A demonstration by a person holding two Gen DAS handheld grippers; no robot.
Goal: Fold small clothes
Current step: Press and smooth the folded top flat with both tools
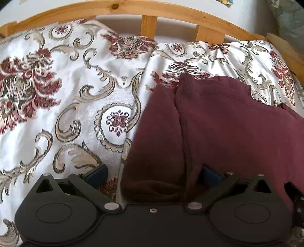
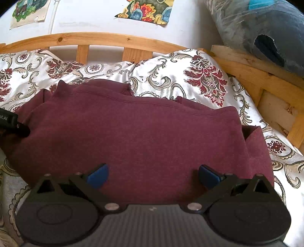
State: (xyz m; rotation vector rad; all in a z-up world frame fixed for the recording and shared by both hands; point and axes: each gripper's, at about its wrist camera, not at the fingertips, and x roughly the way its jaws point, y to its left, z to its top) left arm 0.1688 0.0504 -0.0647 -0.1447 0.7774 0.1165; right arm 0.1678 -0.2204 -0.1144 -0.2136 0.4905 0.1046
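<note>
1. Two handheld grippers hover over a bed, each seen from its own wrist camera, with black plastic linkages and blue pads at the fingertips.
2. The maroon garment [image 2: 133, 136] lies on the bed, partly folded. It is a soft, matte knit with a stitched hem line running across its far edge. Its outline is roughly rectangular, with small bumps of cloth along the far side.
3. The left gripper [image 1: 152, 172] sits at the garment's left edge. Its jaws are spread wide. A thick rolled fold of the cloth lies between the two fingers, and the right finger is partly tucked behind a pleat. The left pad [image 1: 96, 172] is over the bedspread, clear of the cloth. No pinch is visible.
4. The right gripper [image 2: 153, 174] is over the near middle of the garment. Its jaws are also spread wide, with flat cloth showing between the pads and nothing pinched.
5. In the right wrist view, a black part of the left gripper shows at the garment's left edge.
6. The bedspread [image 1: 66, 91] is glossy white satin, wrinkled, woven with dark red floral medallions and beige scrolling leaves.
7. A pale pine bed frame [image 2: 95, 39] with upright slats curves behind the bedding, against a white wall.
8. Colourful paper pictures [image 2: 146, 11] are stuck on that wall.
9. A grey-blue fuzzy bundle [image 2: 266, 28] rests at the upper right, beyond the frame.
</note>
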